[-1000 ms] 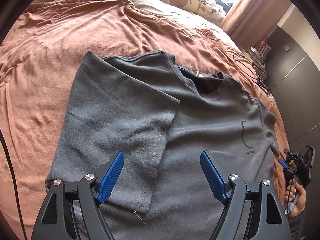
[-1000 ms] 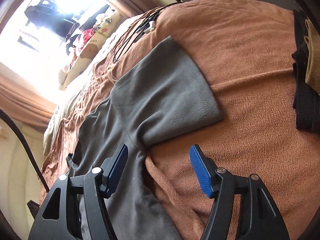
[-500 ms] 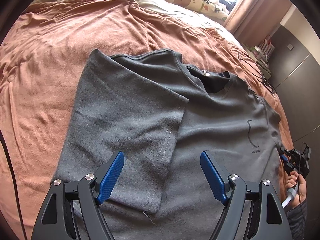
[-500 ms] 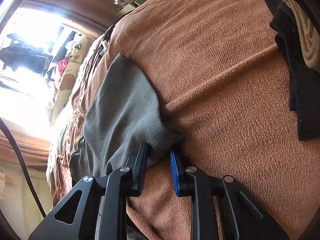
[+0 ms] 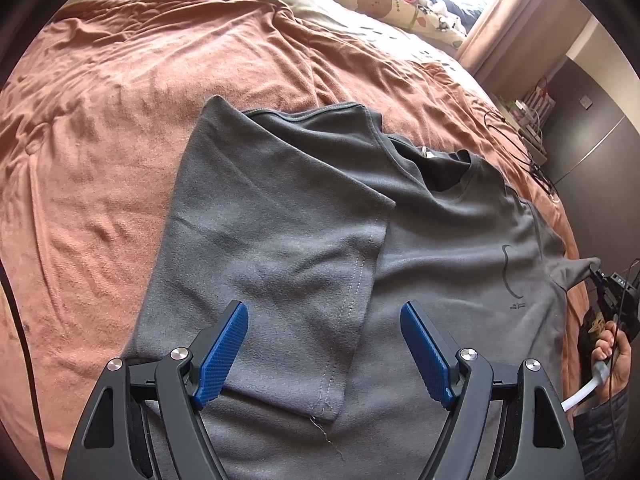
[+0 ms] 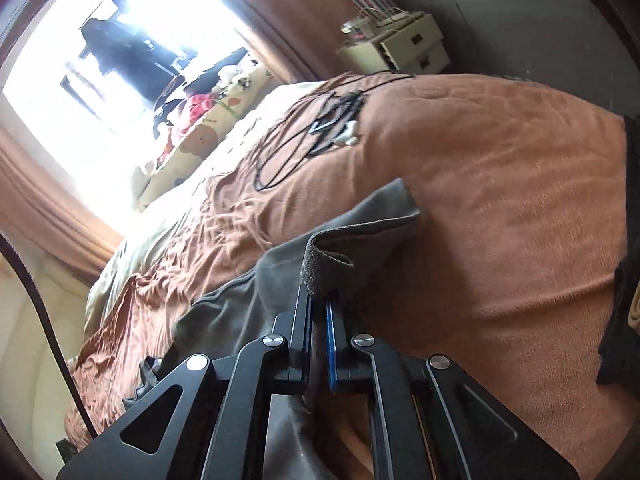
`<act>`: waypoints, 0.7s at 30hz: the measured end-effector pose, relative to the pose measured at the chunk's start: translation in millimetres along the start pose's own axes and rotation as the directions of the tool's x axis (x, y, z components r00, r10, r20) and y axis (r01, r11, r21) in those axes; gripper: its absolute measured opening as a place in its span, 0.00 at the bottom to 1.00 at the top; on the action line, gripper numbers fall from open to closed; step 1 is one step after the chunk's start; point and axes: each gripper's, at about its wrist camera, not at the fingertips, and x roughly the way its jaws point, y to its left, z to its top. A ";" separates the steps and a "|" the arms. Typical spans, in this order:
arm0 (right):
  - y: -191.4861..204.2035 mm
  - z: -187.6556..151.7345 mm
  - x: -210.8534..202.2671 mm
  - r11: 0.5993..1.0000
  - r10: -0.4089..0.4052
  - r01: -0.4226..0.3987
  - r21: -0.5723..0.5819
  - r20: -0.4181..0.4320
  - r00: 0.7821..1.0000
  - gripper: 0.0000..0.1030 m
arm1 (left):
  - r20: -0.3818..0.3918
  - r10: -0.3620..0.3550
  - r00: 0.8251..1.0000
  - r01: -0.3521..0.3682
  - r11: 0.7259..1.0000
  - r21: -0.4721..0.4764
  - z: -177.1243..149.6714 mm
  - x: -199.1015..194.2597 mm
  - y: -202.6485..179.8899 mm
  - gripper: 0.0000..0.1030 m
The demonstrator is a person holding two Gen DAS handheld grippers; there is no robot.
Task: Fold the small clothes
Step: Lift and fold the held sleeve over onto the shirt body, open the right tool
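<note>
Free room: bare brown blanket [image 5: 100, 184] left of and beyond the grey T-shirt [image 5: 280, 240]; open stretch of blanket right of the lifted sleeve [image 6: 360, 232] in the right wrist view.
Obstacles: coiled black cables [image 6: 312, 136] on the far blanket; dark folded clothes [image 6: 624, 300] at the right edge; patterned bedding [image 5: 408, 4] heaped far; nightstand [image 6: 400, 44] beyond the bed.
</note>
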 end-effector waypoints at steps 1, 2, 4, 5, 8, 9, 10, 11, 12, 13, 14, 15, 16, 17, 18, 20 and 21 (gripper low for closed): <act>9.4 -0.6 -0.7 0.999 0.010 -0.010 -0.032 -0.004 1.000 0.03 | 0.000 0.000 1.000 0.000 1.000 0.000 -0.1 -0.2 0.4 0.78; 19.8 -1.5 -0.5 0.998 0.020 -0.021 -0.065 -0.008 1.000 0.03 | 0.000 0.001 1.000 -0.001 1.000 0.001 -0.6 -0.9 0.7 0.78; 31.2 -4.8 -2.1 0.991 0.040 -0.042 -0.130 -0.022 0.999 0.03 | 0.001 0.001 1.000 -0.001 1.000 0.001 -0.9 -1.4 0.7 0.78; 37.9 -6.7 -1.6 0.986 0.051 -0.055 -0.160 -0.033 0.998 0.03 | 0.001 0.001 1.000 -0.001 1.000 0.001 -1.1 -2.1 1.1 0.78; 48.2 -10.7 5.3 0.966 0.072 -0.089 -0.243 -0.077 0.994 0.03 | 0.005 0.003 1.000 -0.003 1.000 -0.003 -1.1 -3.4 3.6 0.78; 51.6 -13.2 8.0 0.958 0.076 -0.099 -0.270 -0.094 0.993 0.03 | 0.006 0.002 1.000 -0.002 1.000 -0.006 -1.0 -3.9 5.4 0.78; 55.6 -15.6 12.8 0.949 0.078 -0.108 -0.296 -0.113 0.991 0.03 | 0.007 0.001 1.000 -0.001 1.000 -0.010 -1.1 -4.3 7.2 0.78; 60.5 -21.1 16.1 0.939 0.076 -0.115 -0.323 -0.132 0.988 0.03 | 0.008 0.002 1.000 -0.002 1.000 -0.013 -1.4 -4.7 8.6 0.78; 62.3 -22.8 21.4 0.931 0.076 -0.123 -0.342 -0.149 0.986 0.03 | 0.008 0.002 1.000 -0.002 1.000 -0.016 -1.6 -5.1 10.5 0.78; 65.4 -26.6 26.8 0.925 0.077 -0.134 -0.357 -0.170 0.982 0.03 | 0.008 0.003 1.000 -0.003 1.000 -0.017 -1.8 -5.2 11.9 0.78; 68.0 -30.1 31.7 0.919 0.079 -0.146 -0.366 -0.192 0.978 0.03 | 0.007 0.004 1.000 -0.004 1.000 -0.020 -2.4 -5.2 13.2 0.78; 71.7 -33.9 38.5 0.914 0.078 -0.156 -0.374 -0.215 0.974 0.03 | 0.006 0.005 1.000 -0.005 1.000 -0.023 -3.0 -5.2 14.9 0.78; 72.4 -38.8 41.0 0.909 0.076 -0.164 -0.383 -0.235 0.969 0.03 | 0.005 0.005 1.000 -0.004 1.000 -0.026 -3.5 -5.0 16.2 0.78; 73.8 -43.6 46.0 0.904 0.070 -0.170 -0.391 -0.257 0.964 0.03 | 0.004 0.004 1.000 -0.004 1.000 -0.030 -3.9 -4.9 17.4 0.78; 74.7 -47.6 48.9 0.900 0.065 -0.177 -0.398 -0.280 0.958 0.03 | 0.003 0.003 1.000 -0.003 0.999 -0.032 -4.5 -5.0 18.5 0.78; 79.7 -57.1 59.4 0.890 0.055 -0.199 -0.410 -0.338 0.940 0.04 | 0.004 0.003 1.000 -0.002 0.999 -0.034 -5.4 -5.8 20.2 0.78; 82.6 -59.0 64.7 0.885 0.035 -0.196 -0.422 -0.359 0.933 0.04 | 0.004 0.003 1.000 -0.002 0.999 -0.034 -5.7 -6.2 20.8 0.78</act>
